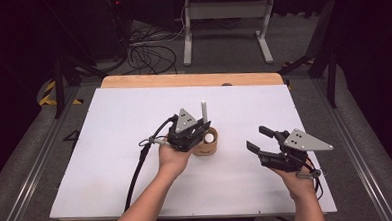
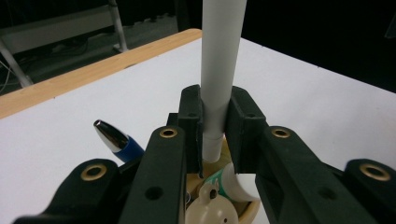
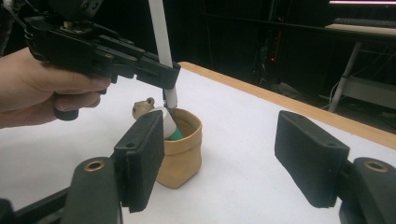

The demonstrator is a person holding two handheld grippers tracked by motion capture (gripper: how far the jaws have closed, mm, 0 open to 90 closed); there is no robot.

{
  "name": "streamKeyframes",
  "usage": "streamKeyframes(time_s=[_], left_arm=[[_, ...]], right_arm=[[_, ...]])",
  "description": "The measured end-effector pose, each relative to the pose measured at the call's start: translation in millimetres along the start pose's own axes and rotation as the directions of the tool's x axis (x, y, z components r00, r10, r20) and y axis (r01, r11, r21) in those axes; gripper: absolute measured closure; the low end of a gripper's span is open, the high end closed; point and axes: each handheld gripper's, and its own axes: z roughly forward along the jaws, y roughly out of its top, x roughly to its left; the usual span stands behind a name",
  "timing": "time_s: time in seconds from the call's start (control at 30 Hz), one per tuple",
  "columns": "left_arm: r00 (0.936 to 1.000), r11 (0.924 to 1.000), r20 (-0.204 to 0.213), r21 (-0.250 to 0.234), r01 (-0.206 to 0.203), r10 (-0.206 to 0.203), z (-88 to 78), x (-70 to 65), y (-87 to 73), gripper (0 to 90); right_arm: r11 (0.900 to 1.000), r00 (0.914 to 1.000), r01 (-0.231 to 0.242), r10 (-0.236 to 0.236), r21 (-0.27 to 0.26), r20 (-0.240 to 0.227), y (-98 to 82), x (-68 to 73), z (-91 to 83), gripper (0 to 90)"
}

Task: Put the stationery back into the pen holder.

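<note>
A white pen [image 1: 203, 110] stands upright with its lower end just over a tan soft holder [image 1: 208, 145] in the middle of the white table. My left gripper [image 1: 203, 126] is shut on the pen's lower part. In the left gripper view the pads clamp the white pen [image 2: 219, 70] on both sides, above the holder's rim [image 2: 247, 212]. A blue pen with a silver tip [image 2: 116, 140] and a green-and-white item [image 2: 229, 179] sit in the holder. My right gripper [image 1: 259, 139] hangs open to the right of the holder [image 3: 180, 154], with nothing between its jaws.
The white board [image 1: 111, 159] covers the table, with a wooden edge [image 1: 182, 80] at the far side. A small bear-shaped pen top [image 3: 142, 108] pokes out of the holder. Cables and a table frame [image 1: 225, 29] lie on the floor beyond.
</note>
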Motion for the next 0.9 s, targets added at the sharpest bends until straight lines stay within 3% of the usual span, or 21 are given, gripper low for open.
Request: streamKeyframes(time_s=[0.73, 0.9], left_arm=[[1.0000, 0.9992, 0.000, 0.038, -0.009, 0.009, 10.1, 3.0, -11.0, 76.9], [1.0000, 0.9993, -0.001, 0.038, 0.004, -0.004, 11.4, 3.6, -15.2, 76.9]], right_arm=[[1.000, 0.9999, 0.009, -0.009, -0.004, 0.011, -0.7, -0.2, 0.0, 34.1], [1.000, 0.9999, 0.008, -0.008, -0.006, 0.015, -0.6, -0.4, -0.4, 34.2]])
